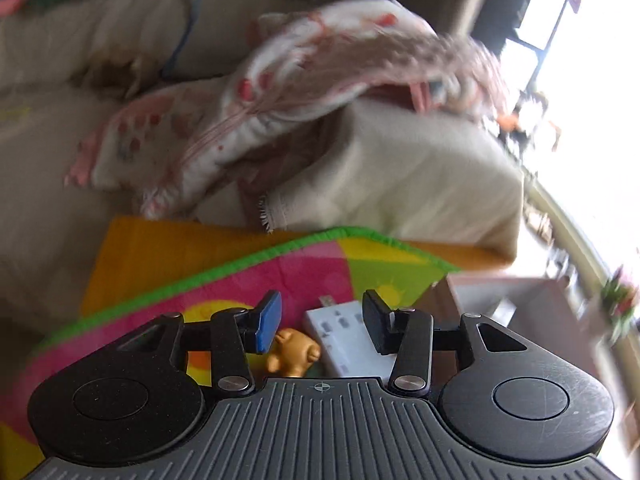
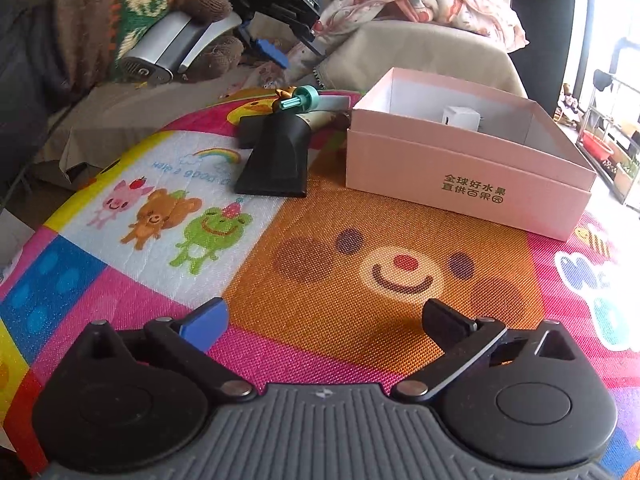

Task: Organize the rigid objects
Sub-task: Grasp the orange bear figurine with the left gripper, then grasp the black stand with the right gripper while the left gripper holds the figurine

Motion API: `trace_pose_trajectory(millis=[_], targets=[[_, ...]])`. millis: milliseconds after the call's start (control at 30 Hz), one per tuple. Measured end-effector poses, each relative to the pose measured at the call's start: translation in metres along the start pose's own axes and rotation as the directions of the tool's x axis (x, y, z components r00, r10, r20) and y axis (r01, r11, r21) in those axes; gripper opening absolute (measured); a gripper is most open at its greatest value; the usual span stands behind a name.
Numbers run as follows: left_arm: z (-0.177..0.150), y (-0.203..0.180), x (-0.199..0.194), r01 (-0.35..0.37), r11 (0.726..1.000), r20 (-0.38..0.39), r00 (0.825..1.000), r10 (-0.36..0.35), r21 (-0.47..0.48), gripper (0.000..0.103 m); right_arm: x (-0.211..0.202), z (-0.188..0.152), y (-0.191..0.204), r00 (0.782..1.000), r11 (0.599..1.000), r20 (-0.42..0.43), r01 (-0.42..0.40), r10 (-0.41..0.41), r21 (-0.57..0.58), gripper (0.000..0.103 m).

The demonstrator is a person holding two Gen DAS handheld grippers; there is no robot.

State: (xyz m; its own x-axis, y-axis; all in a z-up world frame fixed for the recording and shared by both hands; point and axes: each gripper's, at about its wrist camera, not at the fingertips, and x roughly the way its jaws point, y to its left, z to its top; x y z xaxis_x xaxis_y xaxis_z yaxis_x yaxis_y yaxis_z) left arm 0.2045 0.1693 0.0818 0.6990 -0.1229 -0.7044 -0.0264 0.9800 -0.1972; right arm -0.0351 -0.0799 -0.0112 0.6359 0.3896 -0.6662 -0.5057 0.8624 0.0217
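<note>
My left gripper (image 1: 320,316) is open, held above a small orange toy figure (image 1: 294,354) and a white power strip (image 1: 352,336) at the far edge of the colourful play mat (image 1: 224,288). It also shows in the right wrist view (image 2: 296,50), held by a gloved hand. My right gripper (image 2: 326,322) is open and empty, low over the mat (image 2: 360,264). A pink box (image 2: 464,172) holds a white charger (image 2: 460,118). A black nozzle (image 2: 276,160), a teal part (image 2: 300,100) and the orange toy (image 2: 282,94) lie left of the box.
A beige sofa (image 1: 400,168) with a patterned blanket (image 1: 320,76) stands behind the mat. The pink box shows at the right in the left wrist view (image 1: 508,300). A bright window and shelves (image 2: 600,128) are at the right.
</note>
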Motion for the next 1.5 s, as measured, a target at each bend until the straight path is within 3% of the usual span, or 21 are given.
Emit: trace_pose_trajectory(millis=[67,167,267,433,500,533,667,800,1033,1133,1300,1500], targets=[[-0.003,-0.005,0.008,-0.002,0.996,-0.050,0.999,0.007,0.091,0.049,0.000,0.000,-0.001,1.000,1.000,0.001,-0.005,0.005,0.004,0.103],[-0.011,-0.005,0.019,0.001,0.992,-0.106,0.994,0.013,0.129,0.049,0.000,0.001,-0.002,1.000,1.000,0.002,-0.009,0.009,0.008,0.103],[-0.016,0.003,0.028,-0.033,0.994,-0.112,0.993,0.045,0.108,0.050,0.000,0.000,-0.002,1.000,1.000,0.002,-0.009,0.009,0.008,0.103],[-0.016,0.020,0.034,-0.020,1.000,-0.085,0.996,0.021,0.010,0.050,0.000,0.000,-0.001,1.000,1.000,0.001,-0.007,0.007,0.005,0.103],[-0.020,0.024,0.033,0.014,1.000,-0.069,0.997,-0.015,-0.008,0.037,0.001,0.001,-0.001,1.000,1.000,-0.002,-0.005,0.005,0.002,0.103],[-0.023,0.025,0.031,0.032,0.999,-0.059,0.998,-0.033,-0.017,0.037,0.001,0.001,0.000,1.000,1.000,-0.004,-0.004,0.004,0.000,0.103],[-0.035,0.027,0.025,0.075,0.997,-0.044,0.996,-0.076,-0.007,0.036,0.002,0.001,0.001,1.000,1.000,-0.008,0.000,0.000,-0.005,0.103],[-0.041,0.026,0.026,0.067,0.997,-0.098,0.993,-0.063,0.037,0.040,0.002,0.001,0.001,1.000,1.000,-0.010,0.003,-0.003,-0.008,0.103],[-0.041,0.026,0.028,0.049,0.999,-0.061,0.997,-0.050,-0.015,0.036,0.002,0.001,0.000,1.000,1.000,-0.009,0.003,-0.003,-0.009,0.103],[-0.057,0.032,0.006,0.089,0.995,-0.019,0.996,-0.090,-0.053,0.036,0.002,0.000,0.000,1.000,1.000,-0.010,0.003,-0.003,-0.009,0.103],[-0.110,0.045,-0.067,0.148,0.984,0.117,0.984,-0.137,-0.097,0.035,0.005,0.006,0.001,1.000,1.000,-0.015,0.002,-0.002,-0.020,0.103],[-0.175,0.052,-0.127,0.180,0.970,0.152,0.976,-0.156,-0.162,0.035,0.013,0.048,0.028,0.993,0.990,0.116,0.054,-0.039,-0.129,0.098]])
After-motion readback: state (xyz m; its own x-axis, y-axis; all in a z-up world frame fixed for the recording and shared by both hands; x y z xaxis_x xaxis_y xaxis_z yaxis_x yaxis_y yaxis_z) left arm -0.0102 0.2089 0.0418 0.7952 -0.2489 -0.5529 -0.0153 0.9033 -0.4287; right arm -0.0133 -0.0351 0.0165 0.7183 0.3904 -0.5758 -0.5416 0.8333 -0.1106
